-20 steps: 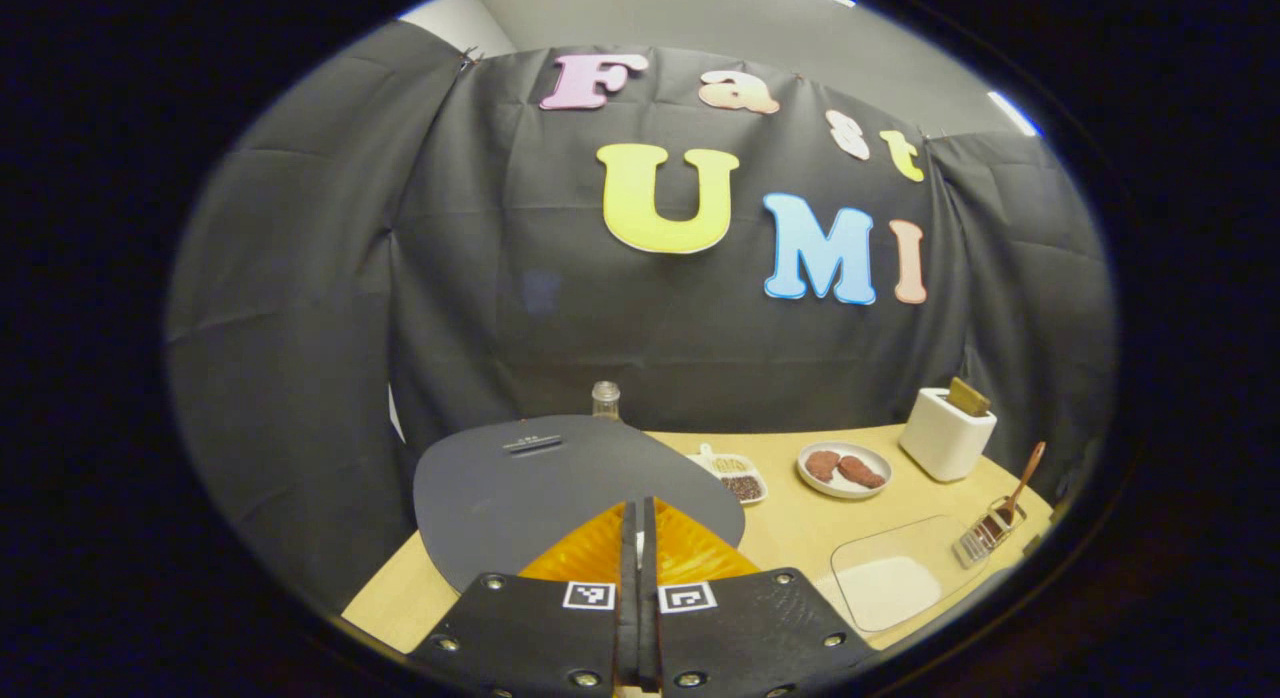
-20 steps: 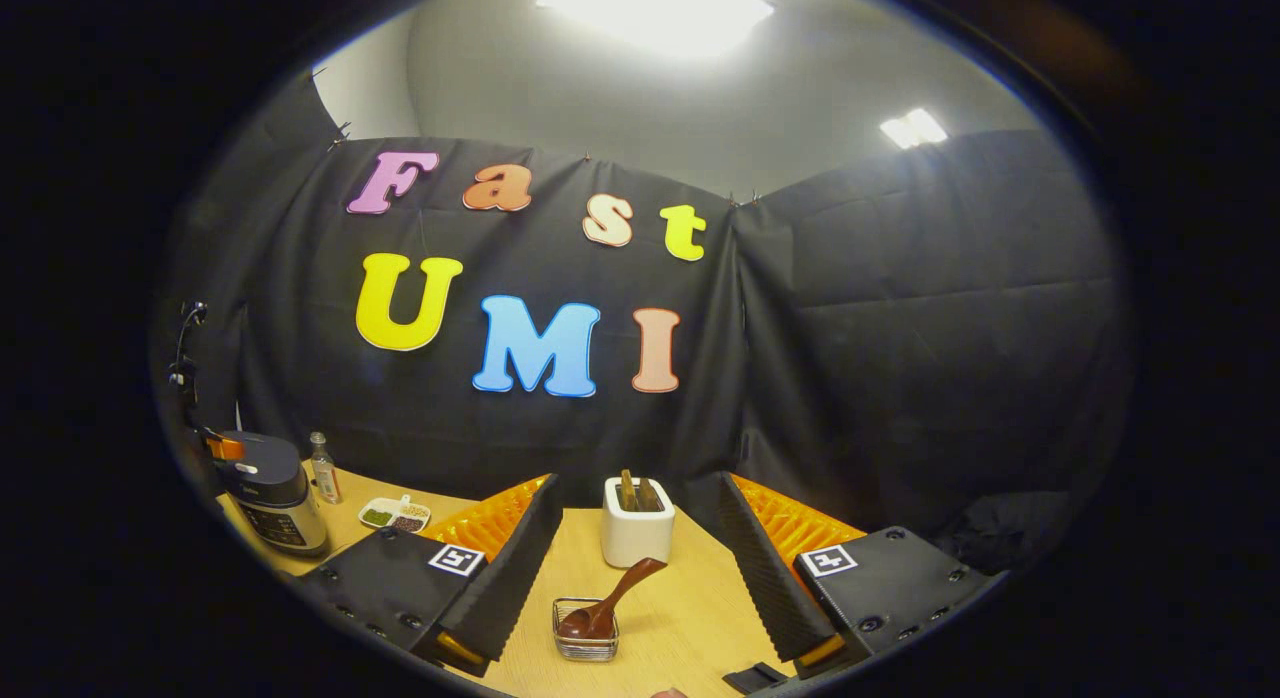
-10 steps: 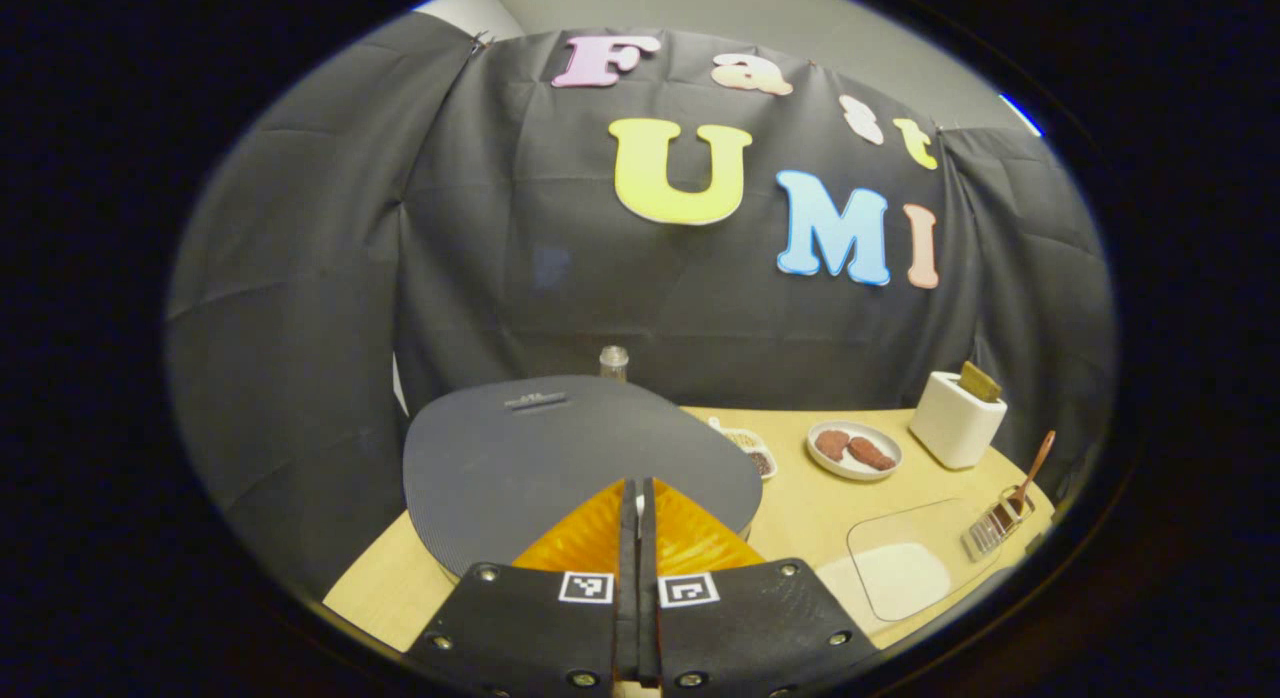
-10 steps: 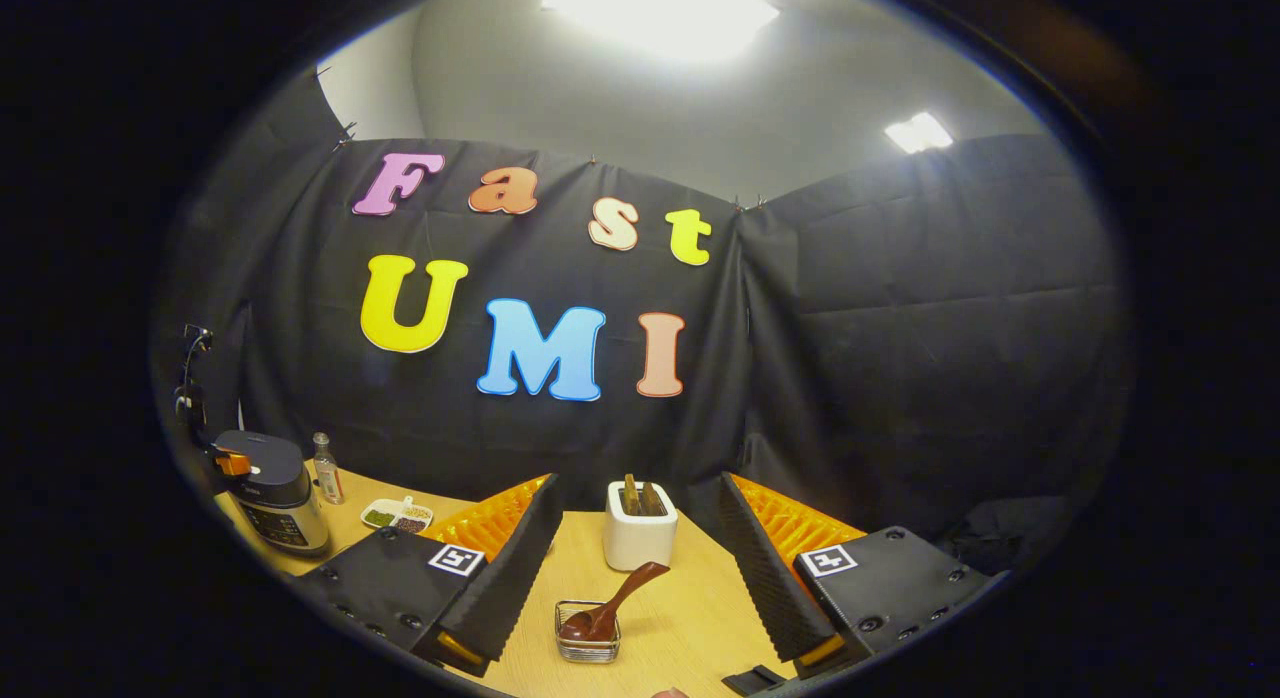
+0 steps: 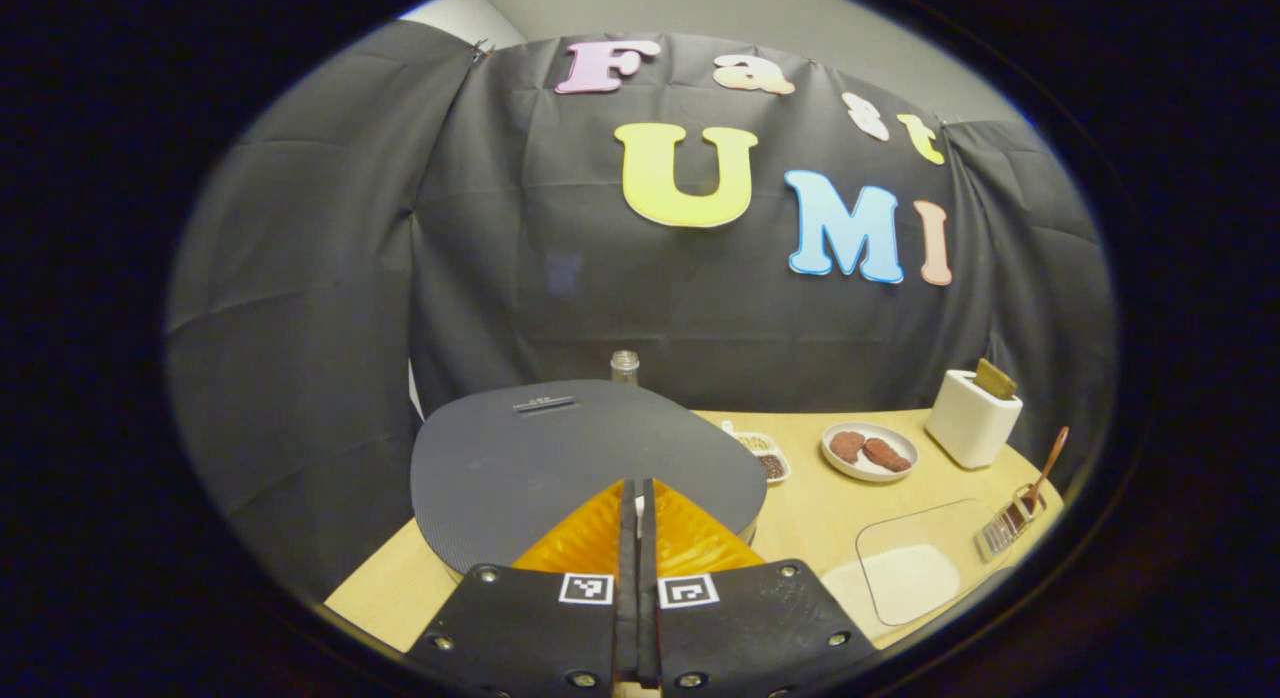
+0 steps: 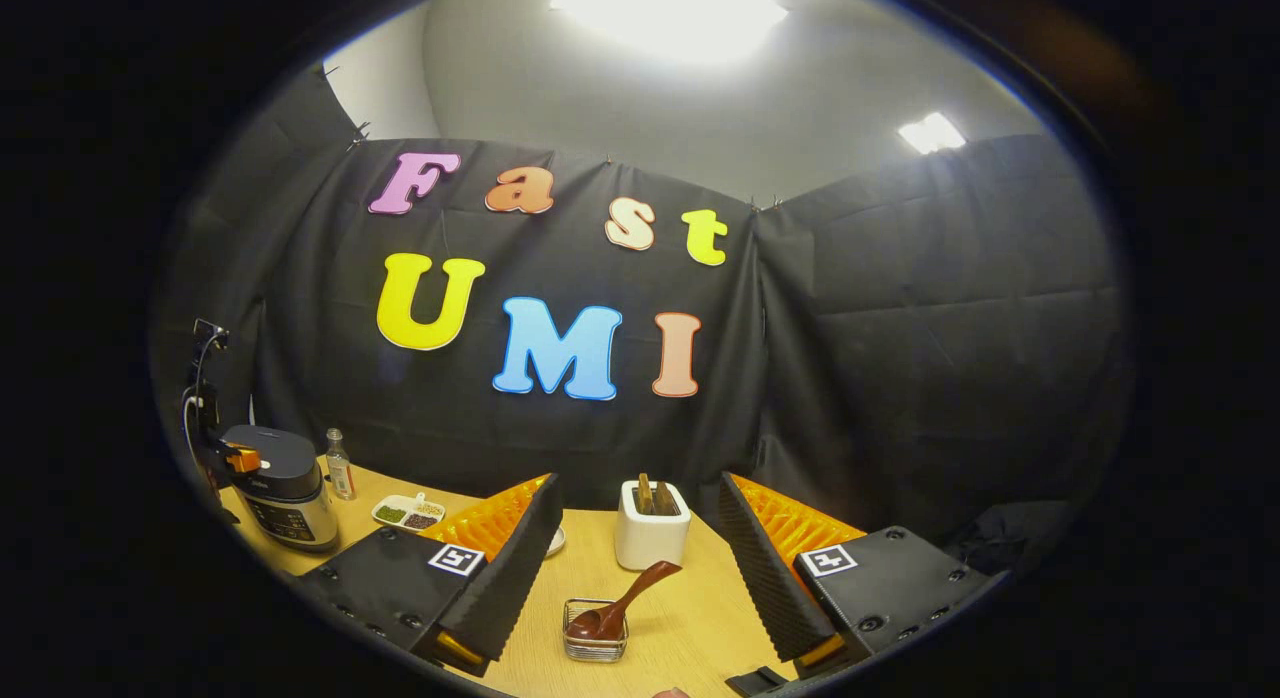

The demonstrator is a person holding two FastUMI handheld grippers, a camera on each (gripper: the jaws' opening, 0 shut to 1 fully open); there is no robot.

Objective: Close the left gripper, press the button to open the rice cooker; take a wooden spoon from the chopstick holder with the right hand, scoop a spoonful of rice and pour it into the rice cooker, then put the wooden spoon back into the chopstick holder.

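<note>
Two fingers of the left gripper (image 5: pixel 637 493) pressed together over the rice cooker (image 5: pixel 580 463) lid; the right gripper (image 6: pixel 640 523) stood spread before the wooden spoon (image 6: pixel 620 608) in its chopstick holder (image 6: pixel 596 643).

Rice cooker (image 6: pixel 282 486) dark grey lid, silver body; wooden spoon (image 6: pixel 622 601) reddish-brown; table (image 5: pixel 810 503) pale wood.

Left gripper (image 5: pixel 636 498): fingers pressed together, pointing forward. Right gripper (image 6: pixel 640 558): fingers spread wide apart, holding nothing.
</note>
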